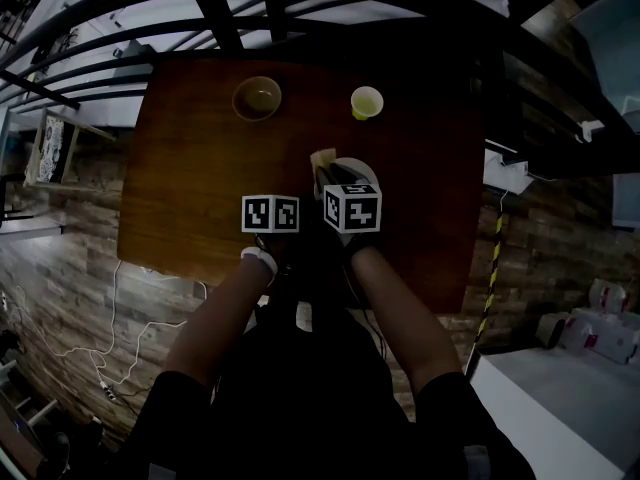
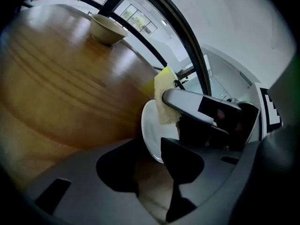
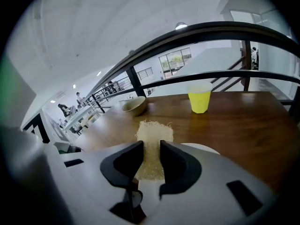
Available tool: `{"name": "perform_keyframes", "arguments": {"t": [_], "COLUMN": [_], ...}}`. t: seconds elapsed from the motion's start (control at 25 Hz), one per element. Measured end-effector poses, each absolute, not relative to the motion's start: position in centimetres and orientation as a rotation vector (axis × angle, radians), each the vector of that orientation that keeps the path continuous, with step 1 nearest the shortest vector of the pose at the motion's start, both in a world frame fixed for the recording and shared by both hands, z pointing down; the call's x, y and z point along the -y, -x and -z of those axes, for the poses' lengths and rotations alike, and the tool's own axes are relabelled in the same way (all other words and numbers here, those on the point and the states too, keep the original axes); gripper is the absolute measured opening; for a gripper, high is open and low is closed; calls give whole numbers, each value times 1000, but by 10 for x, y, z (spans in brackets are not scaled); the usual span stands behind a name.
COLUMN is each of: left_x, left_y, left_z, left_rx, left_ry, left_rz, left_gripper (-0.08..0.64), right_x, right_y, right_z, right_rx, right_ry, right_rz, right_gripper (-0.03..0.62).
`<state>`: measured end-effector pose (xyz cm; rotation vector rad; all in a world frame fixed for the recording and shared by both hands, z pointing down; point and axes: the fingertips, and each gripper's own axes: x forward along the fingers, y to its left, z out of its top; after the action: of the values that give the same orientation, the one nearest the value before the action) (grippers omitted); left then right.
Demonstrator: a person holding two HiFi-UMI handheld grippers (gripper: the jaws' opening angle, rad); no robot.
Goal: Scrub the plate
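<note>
- My right gripper (image 3: pixel 151 156) is closed narrowly on the sponge (image 3: pixel 153 135). Its jaws pinch the pale, rough pad near its back end, and the rest sticks out ahead toward 12 o'clock.
- The plate (image 1: pixel 358 168) lies on the wooden table (image 3: pixel 243 125) right under and ahead of that gripper. In the right gripper view, its white rim curves out from behind the gripper body at about 2 o'clock.
- In the head view, the sponge sits at the plate's 9 o'clock rim. In the left gripper view, it lies against the plate's face.
- The jaws of my left gripper (image 2: pixel 149 161) stand moderately apart with nothing between them, and bare wood shows through the gap.
- From the left gripper, the plate is just past the tips at about 1 o'clock, with its near rim behind the right-hand jaw's tip. I cannot tell whether they touch.
- The bowl (image 3: pixel 134 106) stands far across the table at 11 o'clock, and the yellow cup (image 3: pixel 199 101) at 1 o'clock. Both are well apart from the plate.
</note>
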<state>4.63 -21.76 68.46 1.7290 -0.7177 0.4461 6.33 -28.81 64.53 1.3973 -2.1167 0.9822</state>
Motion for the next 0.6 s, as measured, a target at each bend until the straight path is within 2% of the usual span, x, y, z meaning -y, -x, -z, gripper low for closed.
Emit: {"name": "perform_keyframes", "arguments": {"t": [0.6], "left_x": [215], "left_y": [-50], "left_z": [-689], "left_rx": [739], "left_ry": [-1721], "left_rz": [-499], "left_gripper": [117], "right_x": [273], "right_y": [-155], "right_z": [-658], "right_rx": [1970], "right_ry": [-1615], "right_rz": [-1081], "right_gripper": [120]}}
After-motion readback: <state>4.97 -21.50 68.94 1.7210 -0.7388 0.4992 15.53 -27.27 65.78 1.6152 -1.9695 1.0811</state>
